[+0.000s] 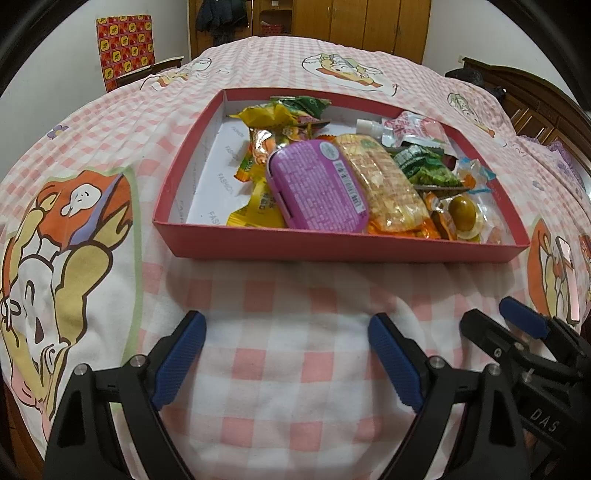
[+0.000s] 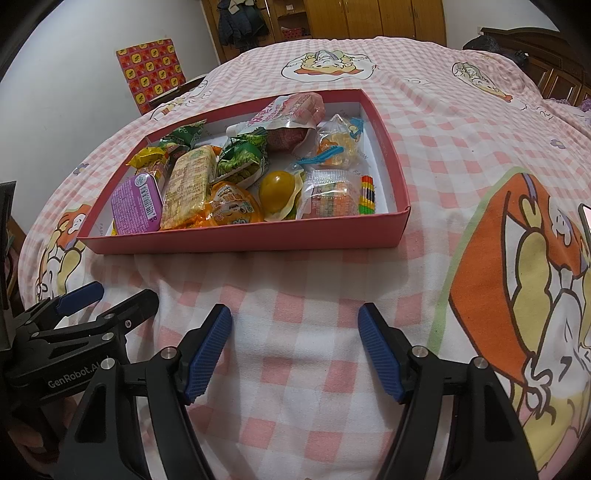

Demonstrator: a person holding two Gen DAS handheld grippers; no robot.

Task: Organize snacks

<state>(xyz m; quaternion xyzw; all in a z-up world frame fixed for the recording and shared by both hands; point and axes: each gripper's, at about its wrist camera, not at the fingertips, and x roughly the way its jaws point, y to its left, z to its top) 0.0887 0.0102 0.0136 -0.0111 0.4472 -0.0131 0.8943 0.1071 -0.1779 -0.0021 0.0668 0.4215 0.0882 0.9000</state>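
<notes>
A red box [image 2: 258, 236] on the bed [image 2: 295, 295] holds mixed snacks [image 2: 236, 184]; both tongs, left [image 1: 286, 360] and right [image 2: 295, 349], hang spread and empty just near of it.

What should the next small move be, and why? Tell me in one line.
Probably hold or withdraw: every snack visible, such as the purple tin and the yellow ball, already lies in the red box, and the left gripper and right gripper are open and empty over the checked cloth.

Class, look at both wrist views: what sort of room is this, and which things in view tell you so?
Most likely a home bedroom. The red snack box sits on a pink checked cartoon bedsheet, with a wooden wardrobe behind and dark clothes hanging by the wall.
</notes>
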